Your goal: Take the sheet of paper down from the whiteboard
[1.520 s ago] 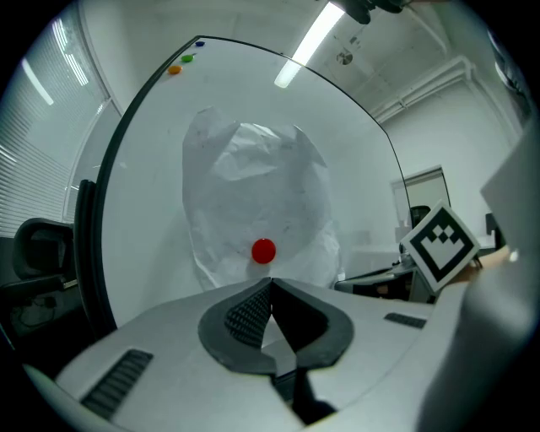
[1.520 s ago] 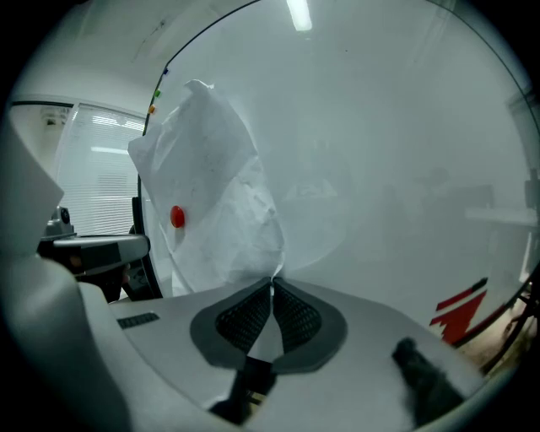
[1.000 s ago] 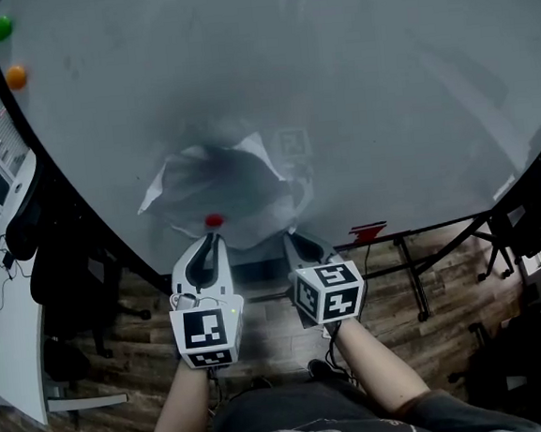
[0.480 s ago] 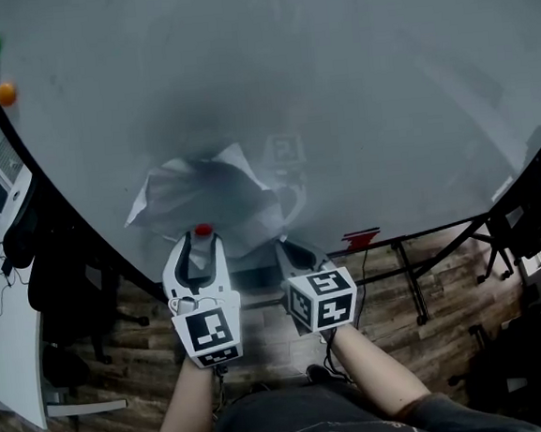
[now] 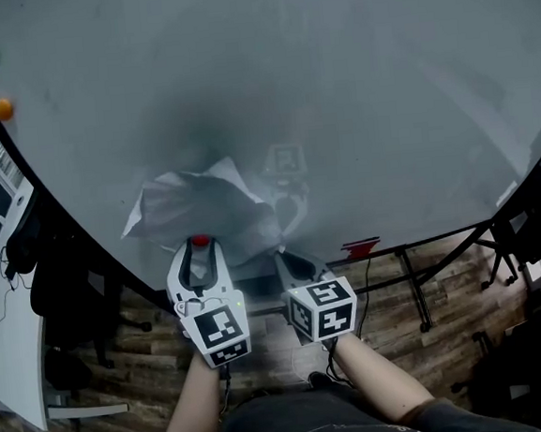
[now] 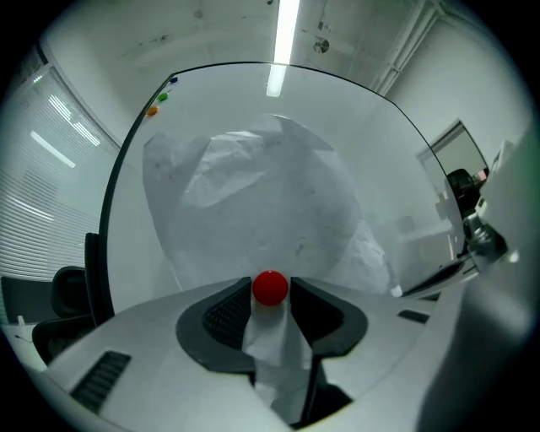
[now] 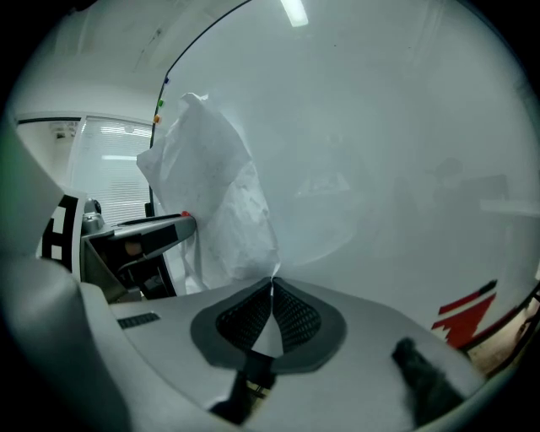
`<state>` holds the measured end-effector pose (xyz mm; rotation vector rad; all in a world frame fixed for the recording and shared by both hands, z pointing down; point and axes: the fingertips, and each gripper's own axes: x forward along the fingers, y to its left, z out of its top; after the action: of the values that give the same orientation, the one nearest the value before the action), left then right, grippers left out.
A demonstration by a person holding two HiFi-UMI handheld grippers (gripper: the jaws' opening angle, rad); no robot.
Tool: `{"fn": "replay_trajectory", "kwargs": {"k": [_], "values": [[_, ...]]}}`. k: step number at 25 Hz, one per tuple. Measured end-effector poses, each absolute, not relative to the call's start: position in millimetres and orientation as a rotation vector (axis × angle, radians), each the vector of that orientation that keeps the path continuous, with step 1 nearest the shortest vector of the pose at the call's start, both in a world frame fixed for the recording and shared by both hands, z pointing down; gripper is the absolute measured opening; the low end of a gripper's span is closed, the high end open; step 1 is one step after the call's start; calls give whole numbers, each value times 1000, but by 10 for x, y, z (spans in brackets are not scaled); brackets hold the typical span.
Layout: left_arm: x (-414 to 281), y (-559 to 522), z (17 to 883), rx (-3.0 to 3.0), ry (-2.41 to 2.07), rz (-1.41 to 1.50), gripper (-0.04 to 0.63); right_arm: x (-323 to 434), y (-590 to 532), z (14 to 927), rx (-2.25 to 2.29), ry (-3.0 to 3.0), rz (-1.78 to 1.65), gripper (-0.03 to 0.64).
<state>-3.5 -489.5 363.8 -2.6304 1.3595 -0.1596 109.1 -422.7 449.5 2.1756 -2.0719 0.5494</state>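
My left tongs [image 6: 271,297] have just been opening, and their dark pads [image 6: 221,316] now stand apart on either side of a small red magnet [image 6: 270,288] that sits right between the tips, against the sheet of paper [image 6: 270,194]. The paper is creased and bulging on the whiteboard [image 6: 375,164] - a strip of it hangs down through the gap between my pads, below the magnet. Far up at the board's top left edge sit two more small magnets - one green [image 6: 163,97], one orange [image 6: 152,110] just below it.
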Motion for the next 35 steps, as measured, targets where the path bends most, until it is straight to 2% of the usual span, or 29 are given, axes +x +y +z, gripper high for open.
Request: {"fn": "replay_trajectory", "kwargs": {"k": [6,19,35], "values": [[-38,-4912,3640,-2635,1379,-149,129,1115,-4258,4491,2163,-2089,545,25],[-68,-4859,3681,-2684,1382,-156,126,1175,-4254,4417,2131,-2173,524,21],[-759,-3976,4105,-2550,1776,-283,126,946,-4015,4516,1784,-2391,536,21]]}}
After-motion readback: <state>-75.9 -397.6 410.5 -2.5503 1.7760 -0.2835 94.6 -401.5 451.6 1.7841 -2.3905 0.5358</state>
